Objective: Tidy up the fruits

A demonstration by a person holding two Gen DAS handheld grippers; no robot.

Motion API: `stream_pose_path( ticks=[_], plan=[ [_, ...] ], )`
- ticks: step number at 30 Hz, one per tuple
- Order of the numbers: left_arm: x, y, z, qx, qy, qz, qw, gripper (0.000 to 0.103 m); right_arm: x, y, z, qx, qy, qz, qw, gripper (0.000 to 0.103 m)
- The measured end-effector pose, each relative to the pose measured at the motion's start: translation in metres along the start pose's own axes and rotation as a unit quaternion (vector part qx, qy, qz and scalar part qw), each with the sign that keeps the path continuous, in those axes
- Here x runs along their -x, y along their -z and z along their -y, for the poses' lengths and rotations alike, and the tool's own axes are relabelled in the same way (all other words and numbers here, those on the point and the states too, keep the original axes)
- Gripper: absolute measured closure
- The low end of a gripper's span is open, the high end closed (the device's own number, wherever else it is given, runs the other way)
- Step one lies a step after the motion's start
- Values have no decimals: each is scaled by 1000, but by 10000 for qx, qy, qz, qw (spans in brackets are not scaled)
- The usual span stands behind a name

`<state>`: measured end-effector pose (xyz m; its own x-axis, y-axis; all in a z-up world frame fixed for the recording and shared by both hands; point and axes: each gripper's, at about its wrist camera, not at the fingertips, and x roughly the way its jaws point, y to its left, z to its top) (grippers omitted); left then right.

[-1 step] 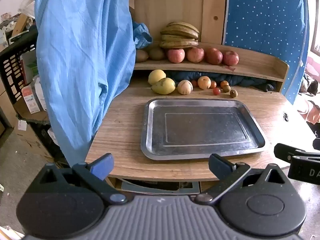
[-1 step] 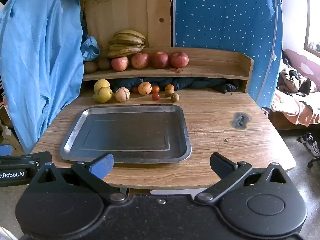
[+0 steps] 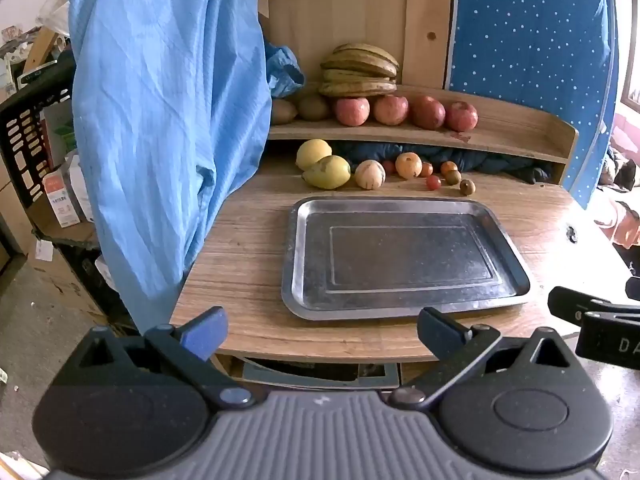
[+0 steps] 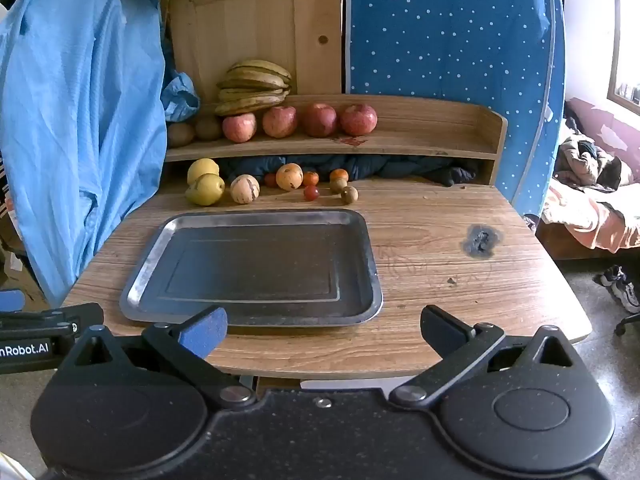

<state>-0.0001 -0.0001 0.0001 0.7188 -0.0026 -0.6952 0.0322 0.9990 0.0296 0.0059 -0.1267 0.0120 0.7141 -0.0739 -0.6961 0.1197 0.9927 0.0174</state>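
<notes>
- Now unchanged against the earlier frames: same layout, same poses, nothing moved.
- Wooden table (image 4: 432, 248), grained top, rounded corners, dark scorch mark (image 4: 481, 241) toward the right side.
- Crinkled blue cloth (image 3: 160, 120) hanging at the table's left edge.
- Raised wooden shelf (image 4: 420, 148) along the back, curved end wall.
- Rectangular metal tray (image 3: 294, 272), dull grey, rounded corners, raised rim, lying flat mid-table with nothing in it.
- Left gripper (image 3: 322, 330) held open before the near table edge, jaws wide apart, one blue pad, one black, nothing between.
- Right gripper (image 4: 324, 328) likewise spread wide and holding nothing, just short of the tray's near rim.
- Bunch of greenish-brown bananas (image 4: 254, 86) stacked on the shelf.
- Four red apples (image 4: 300, 120) in a row on the shelf, two brown kiwis (image 4: 194, 131) left of them.
- Two yellow pears (image 3: 322, 164), a striped pale melon-like fruit (image 3: 370, 175), and an orange fruit (image 3: 408, 165) on the table behind the tray.
- Small tomatoes and brown round fruits (image 3: 450, 178) clustered just right of those.
</notes>
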Motion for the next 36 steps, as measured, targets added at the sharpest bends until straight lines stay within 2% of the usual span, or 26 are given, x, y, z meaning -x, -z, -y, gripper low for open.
stream_pose_path(
  ticks=[36],
  plan=[
    [-6, 3, -1, 59, 34, -80, 9999, 0, -4, -2, -1, 23, -4, -29, 10000, 1]
  ],
)
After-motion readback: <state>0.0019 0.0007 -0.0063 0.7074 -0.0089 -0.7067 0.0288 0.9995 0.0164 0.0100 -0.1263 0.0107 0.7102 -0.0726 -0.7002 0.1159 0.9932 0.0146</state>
